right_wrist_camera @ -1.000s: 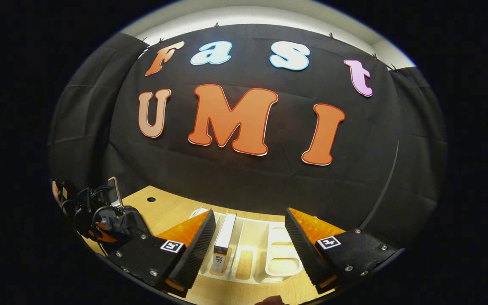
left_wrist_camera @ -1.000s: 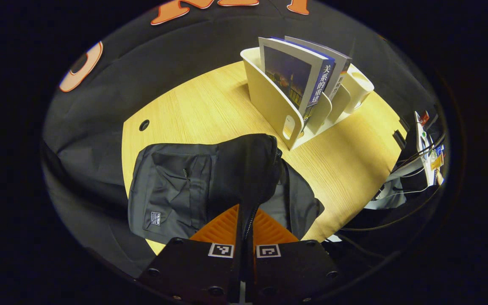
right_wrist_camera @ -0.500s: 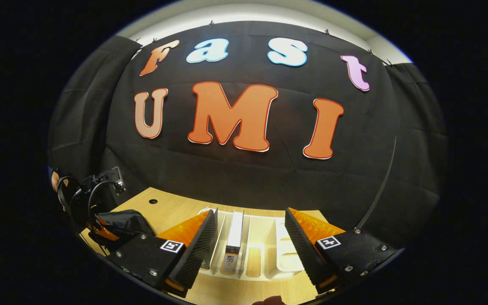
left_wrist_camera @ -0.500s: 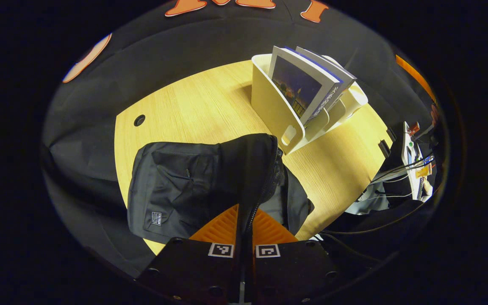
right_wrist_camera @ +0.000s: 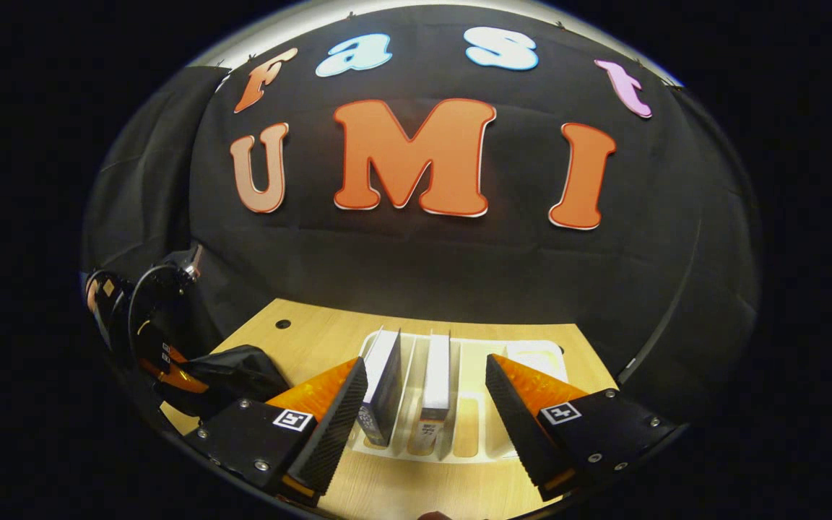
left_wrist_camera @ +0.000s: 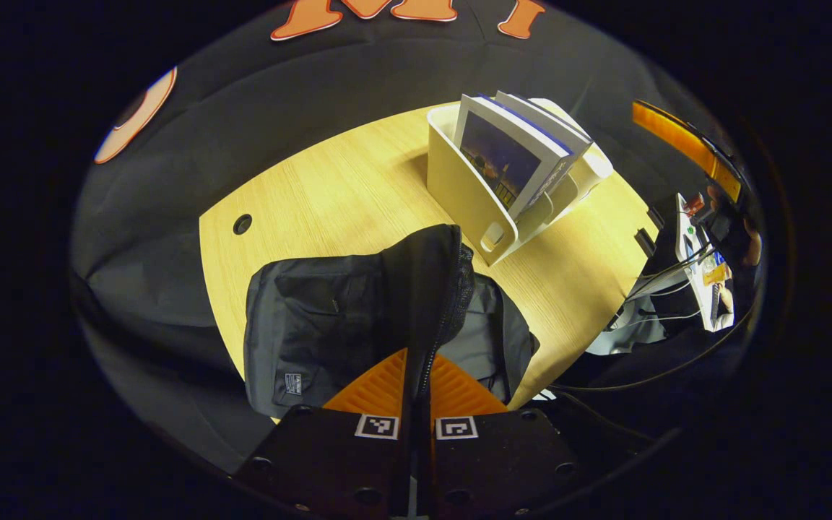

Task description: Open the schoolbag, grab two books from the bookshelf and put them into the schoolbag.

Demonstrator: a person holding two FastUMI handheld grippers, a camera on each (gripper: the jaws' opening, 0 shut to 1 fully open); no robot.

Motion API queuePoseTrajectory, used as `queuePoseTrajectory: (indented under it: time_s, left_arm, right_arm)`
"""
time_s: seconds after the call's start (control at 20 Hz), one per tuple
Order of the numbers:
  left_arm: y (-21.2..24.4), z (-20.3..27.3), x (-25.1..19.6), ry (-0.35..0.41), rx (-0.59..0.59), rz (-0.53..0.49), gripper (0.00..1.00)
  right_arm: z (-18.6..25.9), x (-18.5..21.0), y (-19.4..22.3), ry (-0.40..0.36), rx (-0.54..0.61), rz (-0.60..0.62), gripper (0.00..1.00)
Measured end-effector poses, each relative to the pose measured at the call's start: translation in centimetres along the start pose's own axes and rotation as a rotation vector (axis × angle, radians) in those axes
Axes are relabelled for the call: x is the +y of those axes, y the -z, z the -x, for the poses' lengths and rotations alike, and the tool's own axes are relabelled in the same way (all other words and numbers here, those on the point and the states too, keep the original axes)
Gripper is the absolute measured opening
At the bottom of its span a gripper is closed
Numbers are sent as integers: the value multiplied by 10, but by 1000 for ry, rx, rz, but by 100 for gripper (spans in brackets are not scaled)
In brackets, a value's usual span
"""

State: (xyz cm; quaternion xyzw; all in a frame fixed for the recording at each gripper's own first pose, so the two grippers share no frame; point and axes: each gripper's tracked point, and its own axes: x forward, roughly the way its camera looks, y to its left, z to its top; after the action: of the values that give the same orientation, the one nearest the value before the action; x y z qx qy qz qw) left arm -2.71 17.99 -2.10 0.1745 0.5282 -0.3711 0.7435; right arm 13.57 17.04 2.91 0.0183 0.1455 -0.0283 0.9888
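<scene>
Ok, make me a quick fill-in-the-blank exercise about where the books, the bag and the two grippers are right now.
1. The left gripper is shut on the zipper edge of the ____.
2. The right gripper has its jaws ____, facing the books.
3. Two books stand upright in the cream-coloured ____.
4. The schoolbag and bookshelf both rest on a wooden ____.

Missing words: schoolbag; open; bookshelf; table

Dim booth; overhead light brightens table (left_wrist_camera: 329,188); strong fisheye bending at edges; focus sharp.
</scene>
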Motion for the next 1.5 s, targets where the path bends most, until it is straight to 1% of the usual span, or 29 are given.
queuePoseTrajectory:
  time_s: [0.2,0.35,0.55,0.7,0.9,0.95,1.0,1.05,1.1,1.15,1.25,1.3,1.45,1.5]
  left_arm:
    - [-1,4,7,5,6,-53,5]
    - [-1,4,8,28,12,-81,5]
    - [-4,5,18,29,9,-110,5]
    - [-1,6,23,40,4,-111,5]
    - [0,7,29,48,2,-112,5]
    - [2,7,29,50,3,-112,5]
    - [2,6,29,53,5,-114,5]
    - [1,5,30,54,6,-118,5]
    - [0,4,33,53,8,-123,5]
    - [-1,3,34,50,9,-124,5]
    - [-1,2,34,51,10,-127,5]
    - [-1,3,36,51,13,-129,5]
    - [-2,0,34,50,21,-135,5]
    - [-2,-1,33,50,23,-138,5]
  right_arm:
    - [-23,22,-2,-51,88,0,98]
    - [-40,31,-2,-64,156,26,99]
    - [-63,53,-5,-115,246,7,98]
    - [-81,63,1,-127,332,19,99]
    - [-99,67,14,-121,445,66,99]
    - [-104,67,15,-117,465,68,88]
    - [-107,66,20,-119,498,68,99]
    - [-112,66,22,-124,526,62,98]
    - [-117,64,25,-120,552,51,97]
    - [-120,64,28,-118,581,37,92]
    - [-125,63,36,-111,631,2,89]
    - [-127,64,40,-112,651,-10,89]
    - [-130,62,57,-97,737,14,83]
    - [-131,60,62,-80,758,25,83]
